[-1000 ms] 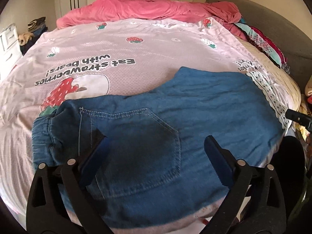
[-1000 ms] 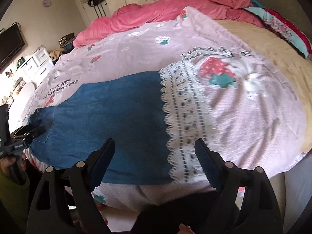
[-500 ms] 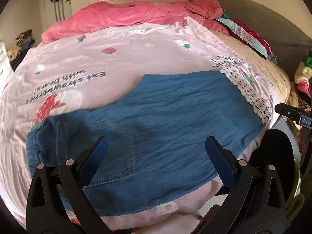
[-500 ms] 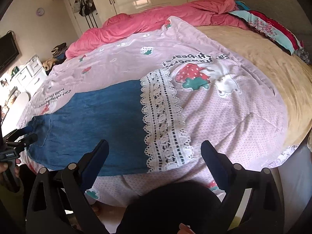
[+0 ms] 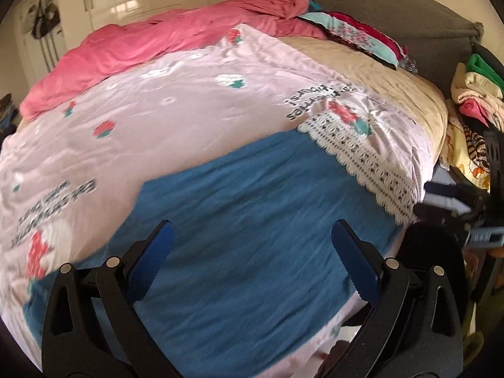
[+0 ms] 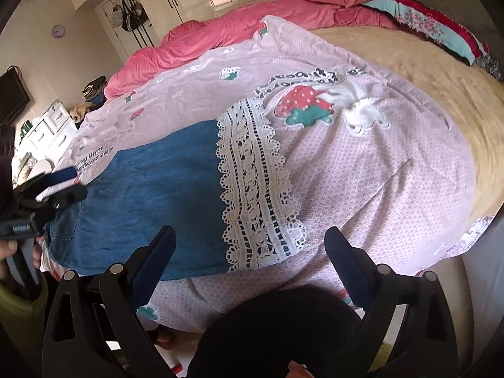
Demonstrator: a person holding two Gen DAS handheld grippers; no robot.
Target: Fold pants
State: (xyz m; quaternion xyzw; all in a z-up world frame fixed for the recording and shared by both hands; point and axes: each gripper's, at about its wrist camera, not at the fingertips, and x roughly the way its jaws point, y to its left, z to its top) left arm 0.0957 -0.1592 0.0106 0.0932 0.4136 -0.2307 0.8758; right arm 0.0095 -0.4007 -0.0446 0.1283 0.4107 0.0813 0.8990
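Fingers [image 5: 154, 255] of both grippers apart above blue pants [image 5: 252, 220] on pink strawberry bedspread [image 6: 362, 173].

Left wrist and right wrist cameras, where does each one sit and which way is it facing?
Left wrist view: on the left gripper, angled down over the blue denim pants on the pink strawberry-print bedspread; the right gripper shows at its right edge.
Right wrist view: on the right gripper, above the pants' white lace hem; the left gripper and a hand show at left.
Shared: pants, bedspread, pink quilt.
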